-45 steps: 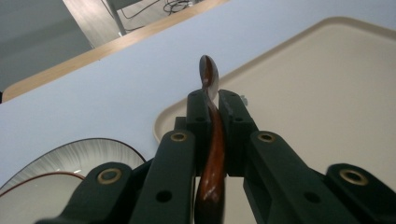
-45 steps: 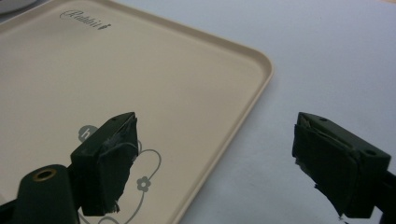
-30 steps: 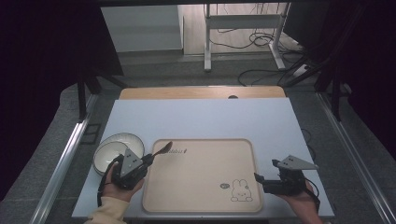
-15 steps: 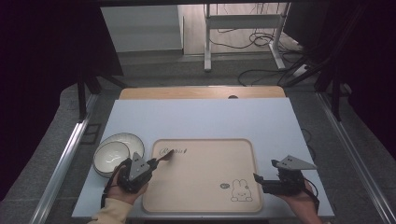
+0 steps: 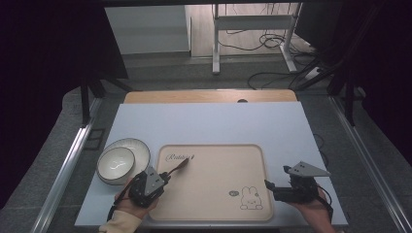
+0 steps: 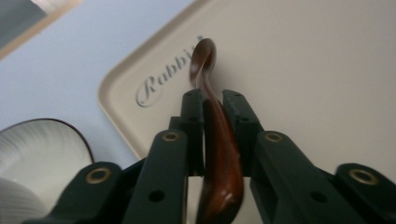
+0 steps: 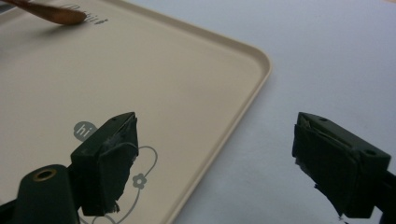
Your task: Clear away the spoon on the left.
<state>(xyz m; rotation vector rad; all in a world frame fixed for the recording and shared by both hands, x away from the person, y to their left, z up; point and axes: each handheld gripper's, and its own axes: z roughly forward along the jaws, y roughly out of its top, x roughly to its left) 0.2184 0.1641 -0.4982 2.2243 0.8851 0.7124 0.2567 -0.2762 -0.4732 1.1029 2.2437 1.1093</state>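
Compared with a second ago, I am seeing my left gripper (image 5: 165, 178) sitting lower and nearer the front left corner of the beige rectangular plastic tray (image 5: 228, 160), and the dark brown wooden spoon (image 5: 179, 166) has come down with it, so its bowl is now lying by the "Rabbit" lettering instead of hanging above the tray's left edge. The right gripper (image 5: 270, 186) has not shifted.

The spoon is lying with its long axis running diagonally across the tray's left part, bowl pointing away from me and to the right, handle coming back toward the left gripper.

The left gripper's jaws have just been easing apart; in the left gripper view the spoon's handle (image 6: 220, 154) is sitting between the two pads, and I cannot tell whether they are pressing on it. The right gripper (image 7: 215, 154) is standing wide apart, holding nothing, straddling the tray's right rim (image 7: 243, 100) over the pale blue tabletop (image 5: 214, 121). A white ceramic bowl (image 5: 116, 164) is resting just left of the tray.
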